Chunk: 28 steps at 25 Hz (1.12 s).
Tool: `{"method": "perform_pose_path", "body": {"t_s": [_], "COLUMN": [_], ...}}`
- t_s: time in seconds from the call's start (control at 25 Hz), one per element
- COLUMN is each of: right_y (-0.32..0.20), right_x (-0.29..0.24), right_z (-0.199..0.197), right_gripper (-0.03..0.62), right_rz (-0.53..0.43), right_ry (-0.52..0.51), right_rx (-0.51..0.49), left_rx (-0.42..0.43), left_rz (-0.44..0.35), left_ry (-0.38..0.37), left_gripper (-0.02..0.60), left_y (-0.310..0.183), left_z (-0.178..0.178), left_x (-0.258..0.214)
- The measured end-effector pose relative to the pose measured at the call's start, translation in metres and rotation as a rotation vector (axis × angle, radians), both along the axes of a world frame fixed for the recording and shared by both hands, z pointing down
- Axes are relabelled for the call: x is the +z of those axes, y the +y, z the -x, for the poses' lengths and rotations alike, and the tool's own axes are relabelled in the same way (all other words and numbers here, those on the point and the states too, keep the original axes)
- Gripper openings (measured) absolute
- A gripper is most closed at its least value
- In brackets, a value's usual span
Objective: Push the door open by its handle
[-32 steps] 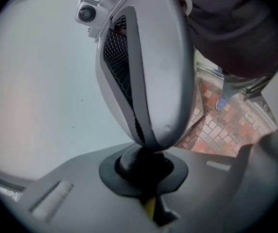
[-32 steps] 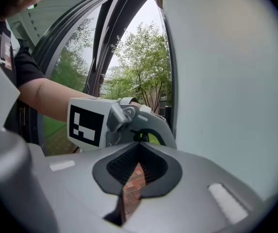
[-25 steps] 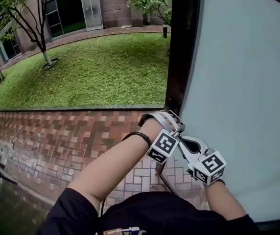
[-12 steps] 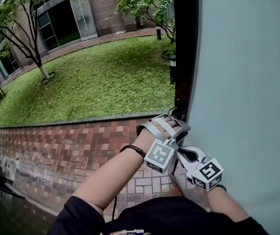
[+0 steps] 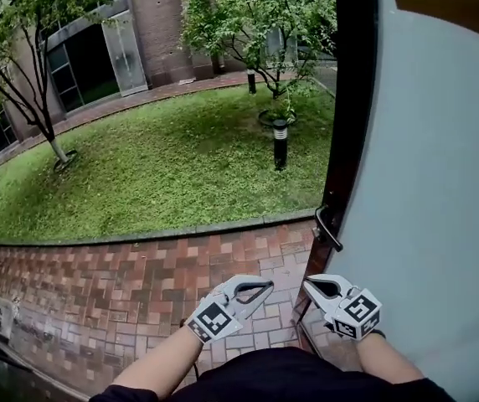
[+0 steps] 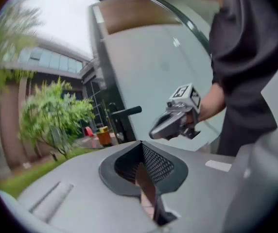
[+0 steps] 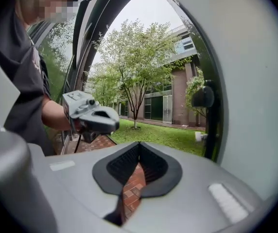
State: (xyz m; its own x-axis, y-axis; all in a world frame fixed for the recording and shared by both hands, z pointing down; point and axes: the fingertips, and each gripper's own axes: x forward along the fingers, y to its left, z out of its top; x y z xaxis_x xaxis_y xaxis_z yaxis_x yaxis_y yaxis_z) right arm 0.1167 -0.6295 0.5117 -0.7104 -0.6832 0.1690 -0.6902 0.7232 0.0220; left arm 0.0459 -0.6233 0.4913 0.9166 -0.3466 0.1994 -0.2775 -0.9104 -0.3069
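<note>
Door is already swung wide, so left gripper and right gripper are held off its handle, jaws pinched empty.

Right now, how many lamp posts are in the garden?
2. The near post stands on the grass close to the door; the far post stands by the tree. More could hide behind leaves.
</note>
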Motion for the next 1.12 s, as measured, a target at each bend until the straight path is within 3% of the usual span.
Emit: {"method": "perform_pose_path", "body": {"t_s": [0.04,0.12,0.2,0.24,0.36,0.44,0.76,1.12], "right_y": [0.003,0.007,0.008,0.004,-0.017,-0.021,-0.019,-0.029], "right_x": [0.002,0.007,0.012,0.012,0.008,0.008,0.016,0.013], "right_z": [0.004,0.01,0.01,0.009,0.014,0.026,0.056,0.067], "right_gripper": [0.002,0.002,0.002,0.002,0.002,0.002,0.002,0.002], "right_rz": [0.01,0.041,0.07,0.076,0.078,0.095,0.123,0.121], "right_ry": [-0.012,-0.044,-0.094,-0.119,-0.171,-0.178,-0.15,-0.163], "right_rx": [-0.001,0.001,0.0,-0.004,-0.039,-0.068,-0.173,-0.137], "left_rx": [0.015,-0.031,-0.127,-0.179,-0.342,-0.395,-0.39,-0.381], "left_rz": [0.135,0.363,0.513,0.549,0.566,0.559,0.451,0.458], "left_ry": [0.092,0.262,0.41,0.465,0.557,0.582,0.539,0.513], "left_gripper": [0.0,0.0,0.0,0.0,0.0,0.0,0.0,0.0], "left_y": [0.007,0.013,0.008,0.0,-0.028,-0.032,-0.003,-0.002], "left_z": [0.02,0.061,0.099,0.115,0.16,0.179,0.177,0.197], "left_x": [0.013,0.031,0.046,0.053,0.062,0.058,0.048,0.045]}}
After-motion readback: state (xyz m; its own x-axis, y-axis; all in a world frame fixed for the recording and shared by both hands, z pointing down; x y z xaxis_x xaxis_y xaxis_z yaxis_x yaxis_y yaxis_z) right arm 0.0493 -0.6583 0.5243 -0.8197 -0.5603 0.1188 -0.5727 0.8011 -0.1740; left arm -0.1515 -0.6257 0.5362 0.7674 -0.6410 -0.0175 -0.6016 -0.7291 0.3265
